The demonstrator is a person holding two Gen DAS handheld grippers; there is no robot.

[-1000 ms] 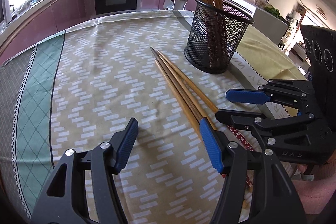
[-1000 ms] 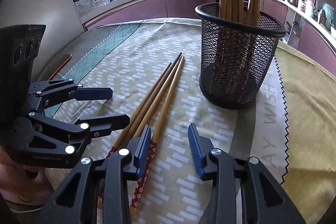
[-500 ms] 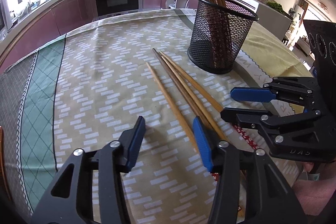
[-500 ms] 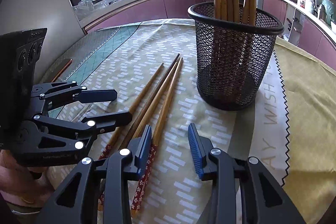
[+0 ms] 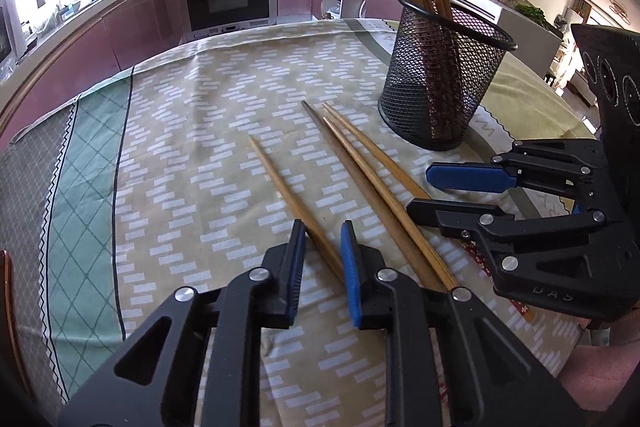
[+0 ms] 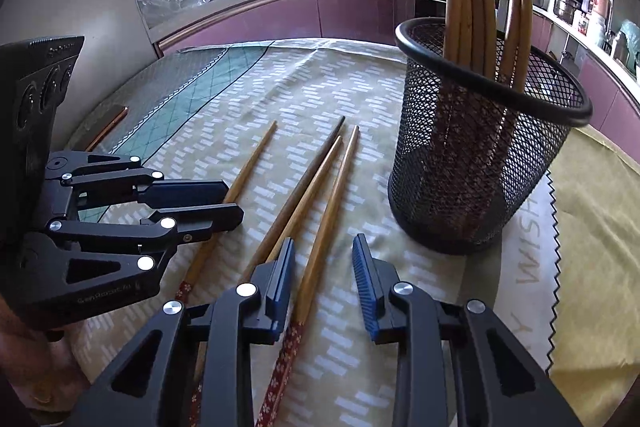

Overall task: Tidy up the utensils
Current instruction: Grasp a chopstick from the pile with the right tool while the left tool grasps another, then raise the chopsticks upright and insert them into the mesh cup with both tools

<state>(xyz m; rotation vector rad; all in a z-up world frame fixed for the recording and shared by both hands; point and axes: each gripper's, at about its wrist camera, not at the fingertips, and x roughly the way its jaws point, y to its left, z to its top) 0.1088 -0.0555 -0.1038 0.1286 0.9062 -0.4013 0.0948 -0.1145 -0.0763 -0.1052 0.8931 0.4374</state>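
Four chopsticks' (image 5: 372,179) ends under tools

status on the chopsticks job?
Left gripper closing around the lone wooden chopstick. Right gripper closing around the rightmost chopstick. Black mesh holder upright; nothing blocking.

Four chopsticks (image 6: 308,195) lie on the tablecloth — five more stand in one mesh holder (image 6: 472,163).

Four wooden chopsticks (image 5: 360,163) lie beside black mesh holder (image 5: 440,87).
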